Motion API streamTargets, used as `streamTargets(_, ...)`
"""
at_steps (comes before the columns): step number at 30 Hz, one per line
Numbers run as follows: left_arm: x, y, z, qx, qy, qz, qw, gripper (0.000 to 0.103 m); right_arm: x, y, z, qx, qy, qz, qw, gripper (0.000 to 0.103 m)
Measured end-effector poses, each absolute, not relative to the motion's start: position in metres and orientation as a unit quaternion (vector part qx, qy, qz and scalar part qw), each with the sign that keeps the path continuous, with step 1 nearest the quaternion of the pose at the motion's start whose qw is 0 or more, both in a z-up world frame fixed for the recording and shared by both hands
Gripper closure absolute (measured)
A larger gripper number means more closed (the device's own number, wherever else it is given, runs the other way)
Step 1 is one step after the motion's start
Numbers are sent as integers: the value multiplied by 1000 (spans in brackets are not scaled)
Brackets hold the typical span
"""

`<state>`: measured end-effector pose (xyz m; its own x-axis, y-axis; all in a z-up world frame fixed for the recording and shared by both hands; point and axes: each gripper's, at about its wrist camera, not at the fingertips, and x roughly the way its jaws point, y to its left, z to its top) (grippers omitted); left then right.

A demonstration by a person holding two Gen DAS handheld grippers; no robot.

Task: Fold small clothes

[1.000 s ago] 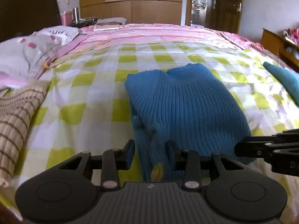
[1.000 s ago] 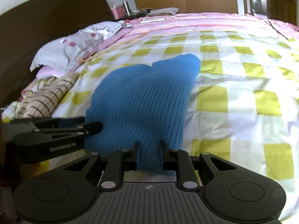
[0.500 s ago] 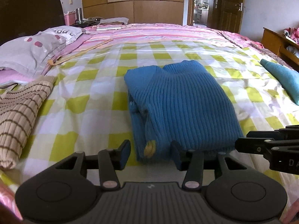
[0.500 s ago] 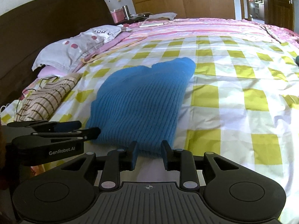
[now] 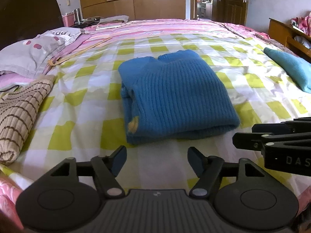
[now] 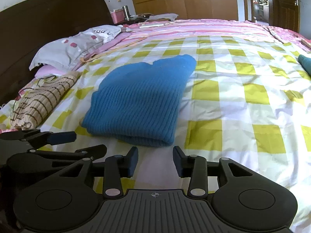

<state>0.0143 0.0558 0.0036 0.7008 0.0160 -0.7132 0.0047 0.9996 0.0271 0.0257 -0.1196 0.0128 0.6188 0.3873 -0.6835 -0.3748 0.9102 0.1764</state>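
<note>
A folded blue knit sweater (image 5: 175, 95) lies flat on the yellow-checked bedsheet (image 5: 81, 97), with a small yellow patch showing at its near left edge. My left gripper (image 5: 156, 158) hangs just short of the sweater's near edge; its jaws are opening, with only bare sheet between them. In the right wrist view the same sweater (image 6: 141, 99) lies ahead of my right gripper (image 6: 155, 159), whose jaws are also opening and hold nothing. Each gripper shows at the side of the other's view: the right gripper (image 5: 243, 139) and the left gripper (image 6: 70, 141).
A folded beige striped garment (image 5: 21, 114) lies at the left, near a grey pillow (image 5: 37, 52). A teal garment (image 5: 289, 68) rests at the far right. Pink bedding (image 5: 175, 27) covers the far side; a dark headboard (image 6: 48, 21) and wooden wardrobes stand behind.
Both grippers have let go of the sweater's near edge, opened wider and drawn back from it. The sweater now lies further ahead, folded flat.
</note>
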Motion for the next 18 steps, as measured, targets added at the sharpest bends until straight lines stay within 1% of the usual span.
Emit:
streamTargets(8,10,49,2,23,388,7,921,17,22,-124,8,13,384,207,900,62)
streamTargets(10,9,49,2,26,387,10,922,15,20,-124,7,12,384,205,900,60)
streamTargets(12,8,48,2,32,386,16,922,11,18,-124,6,11,385,205,900,59)
streamTargets(18,4,49,2,32,385,22,922,7,14,-130,3,12,388,201,899,59)
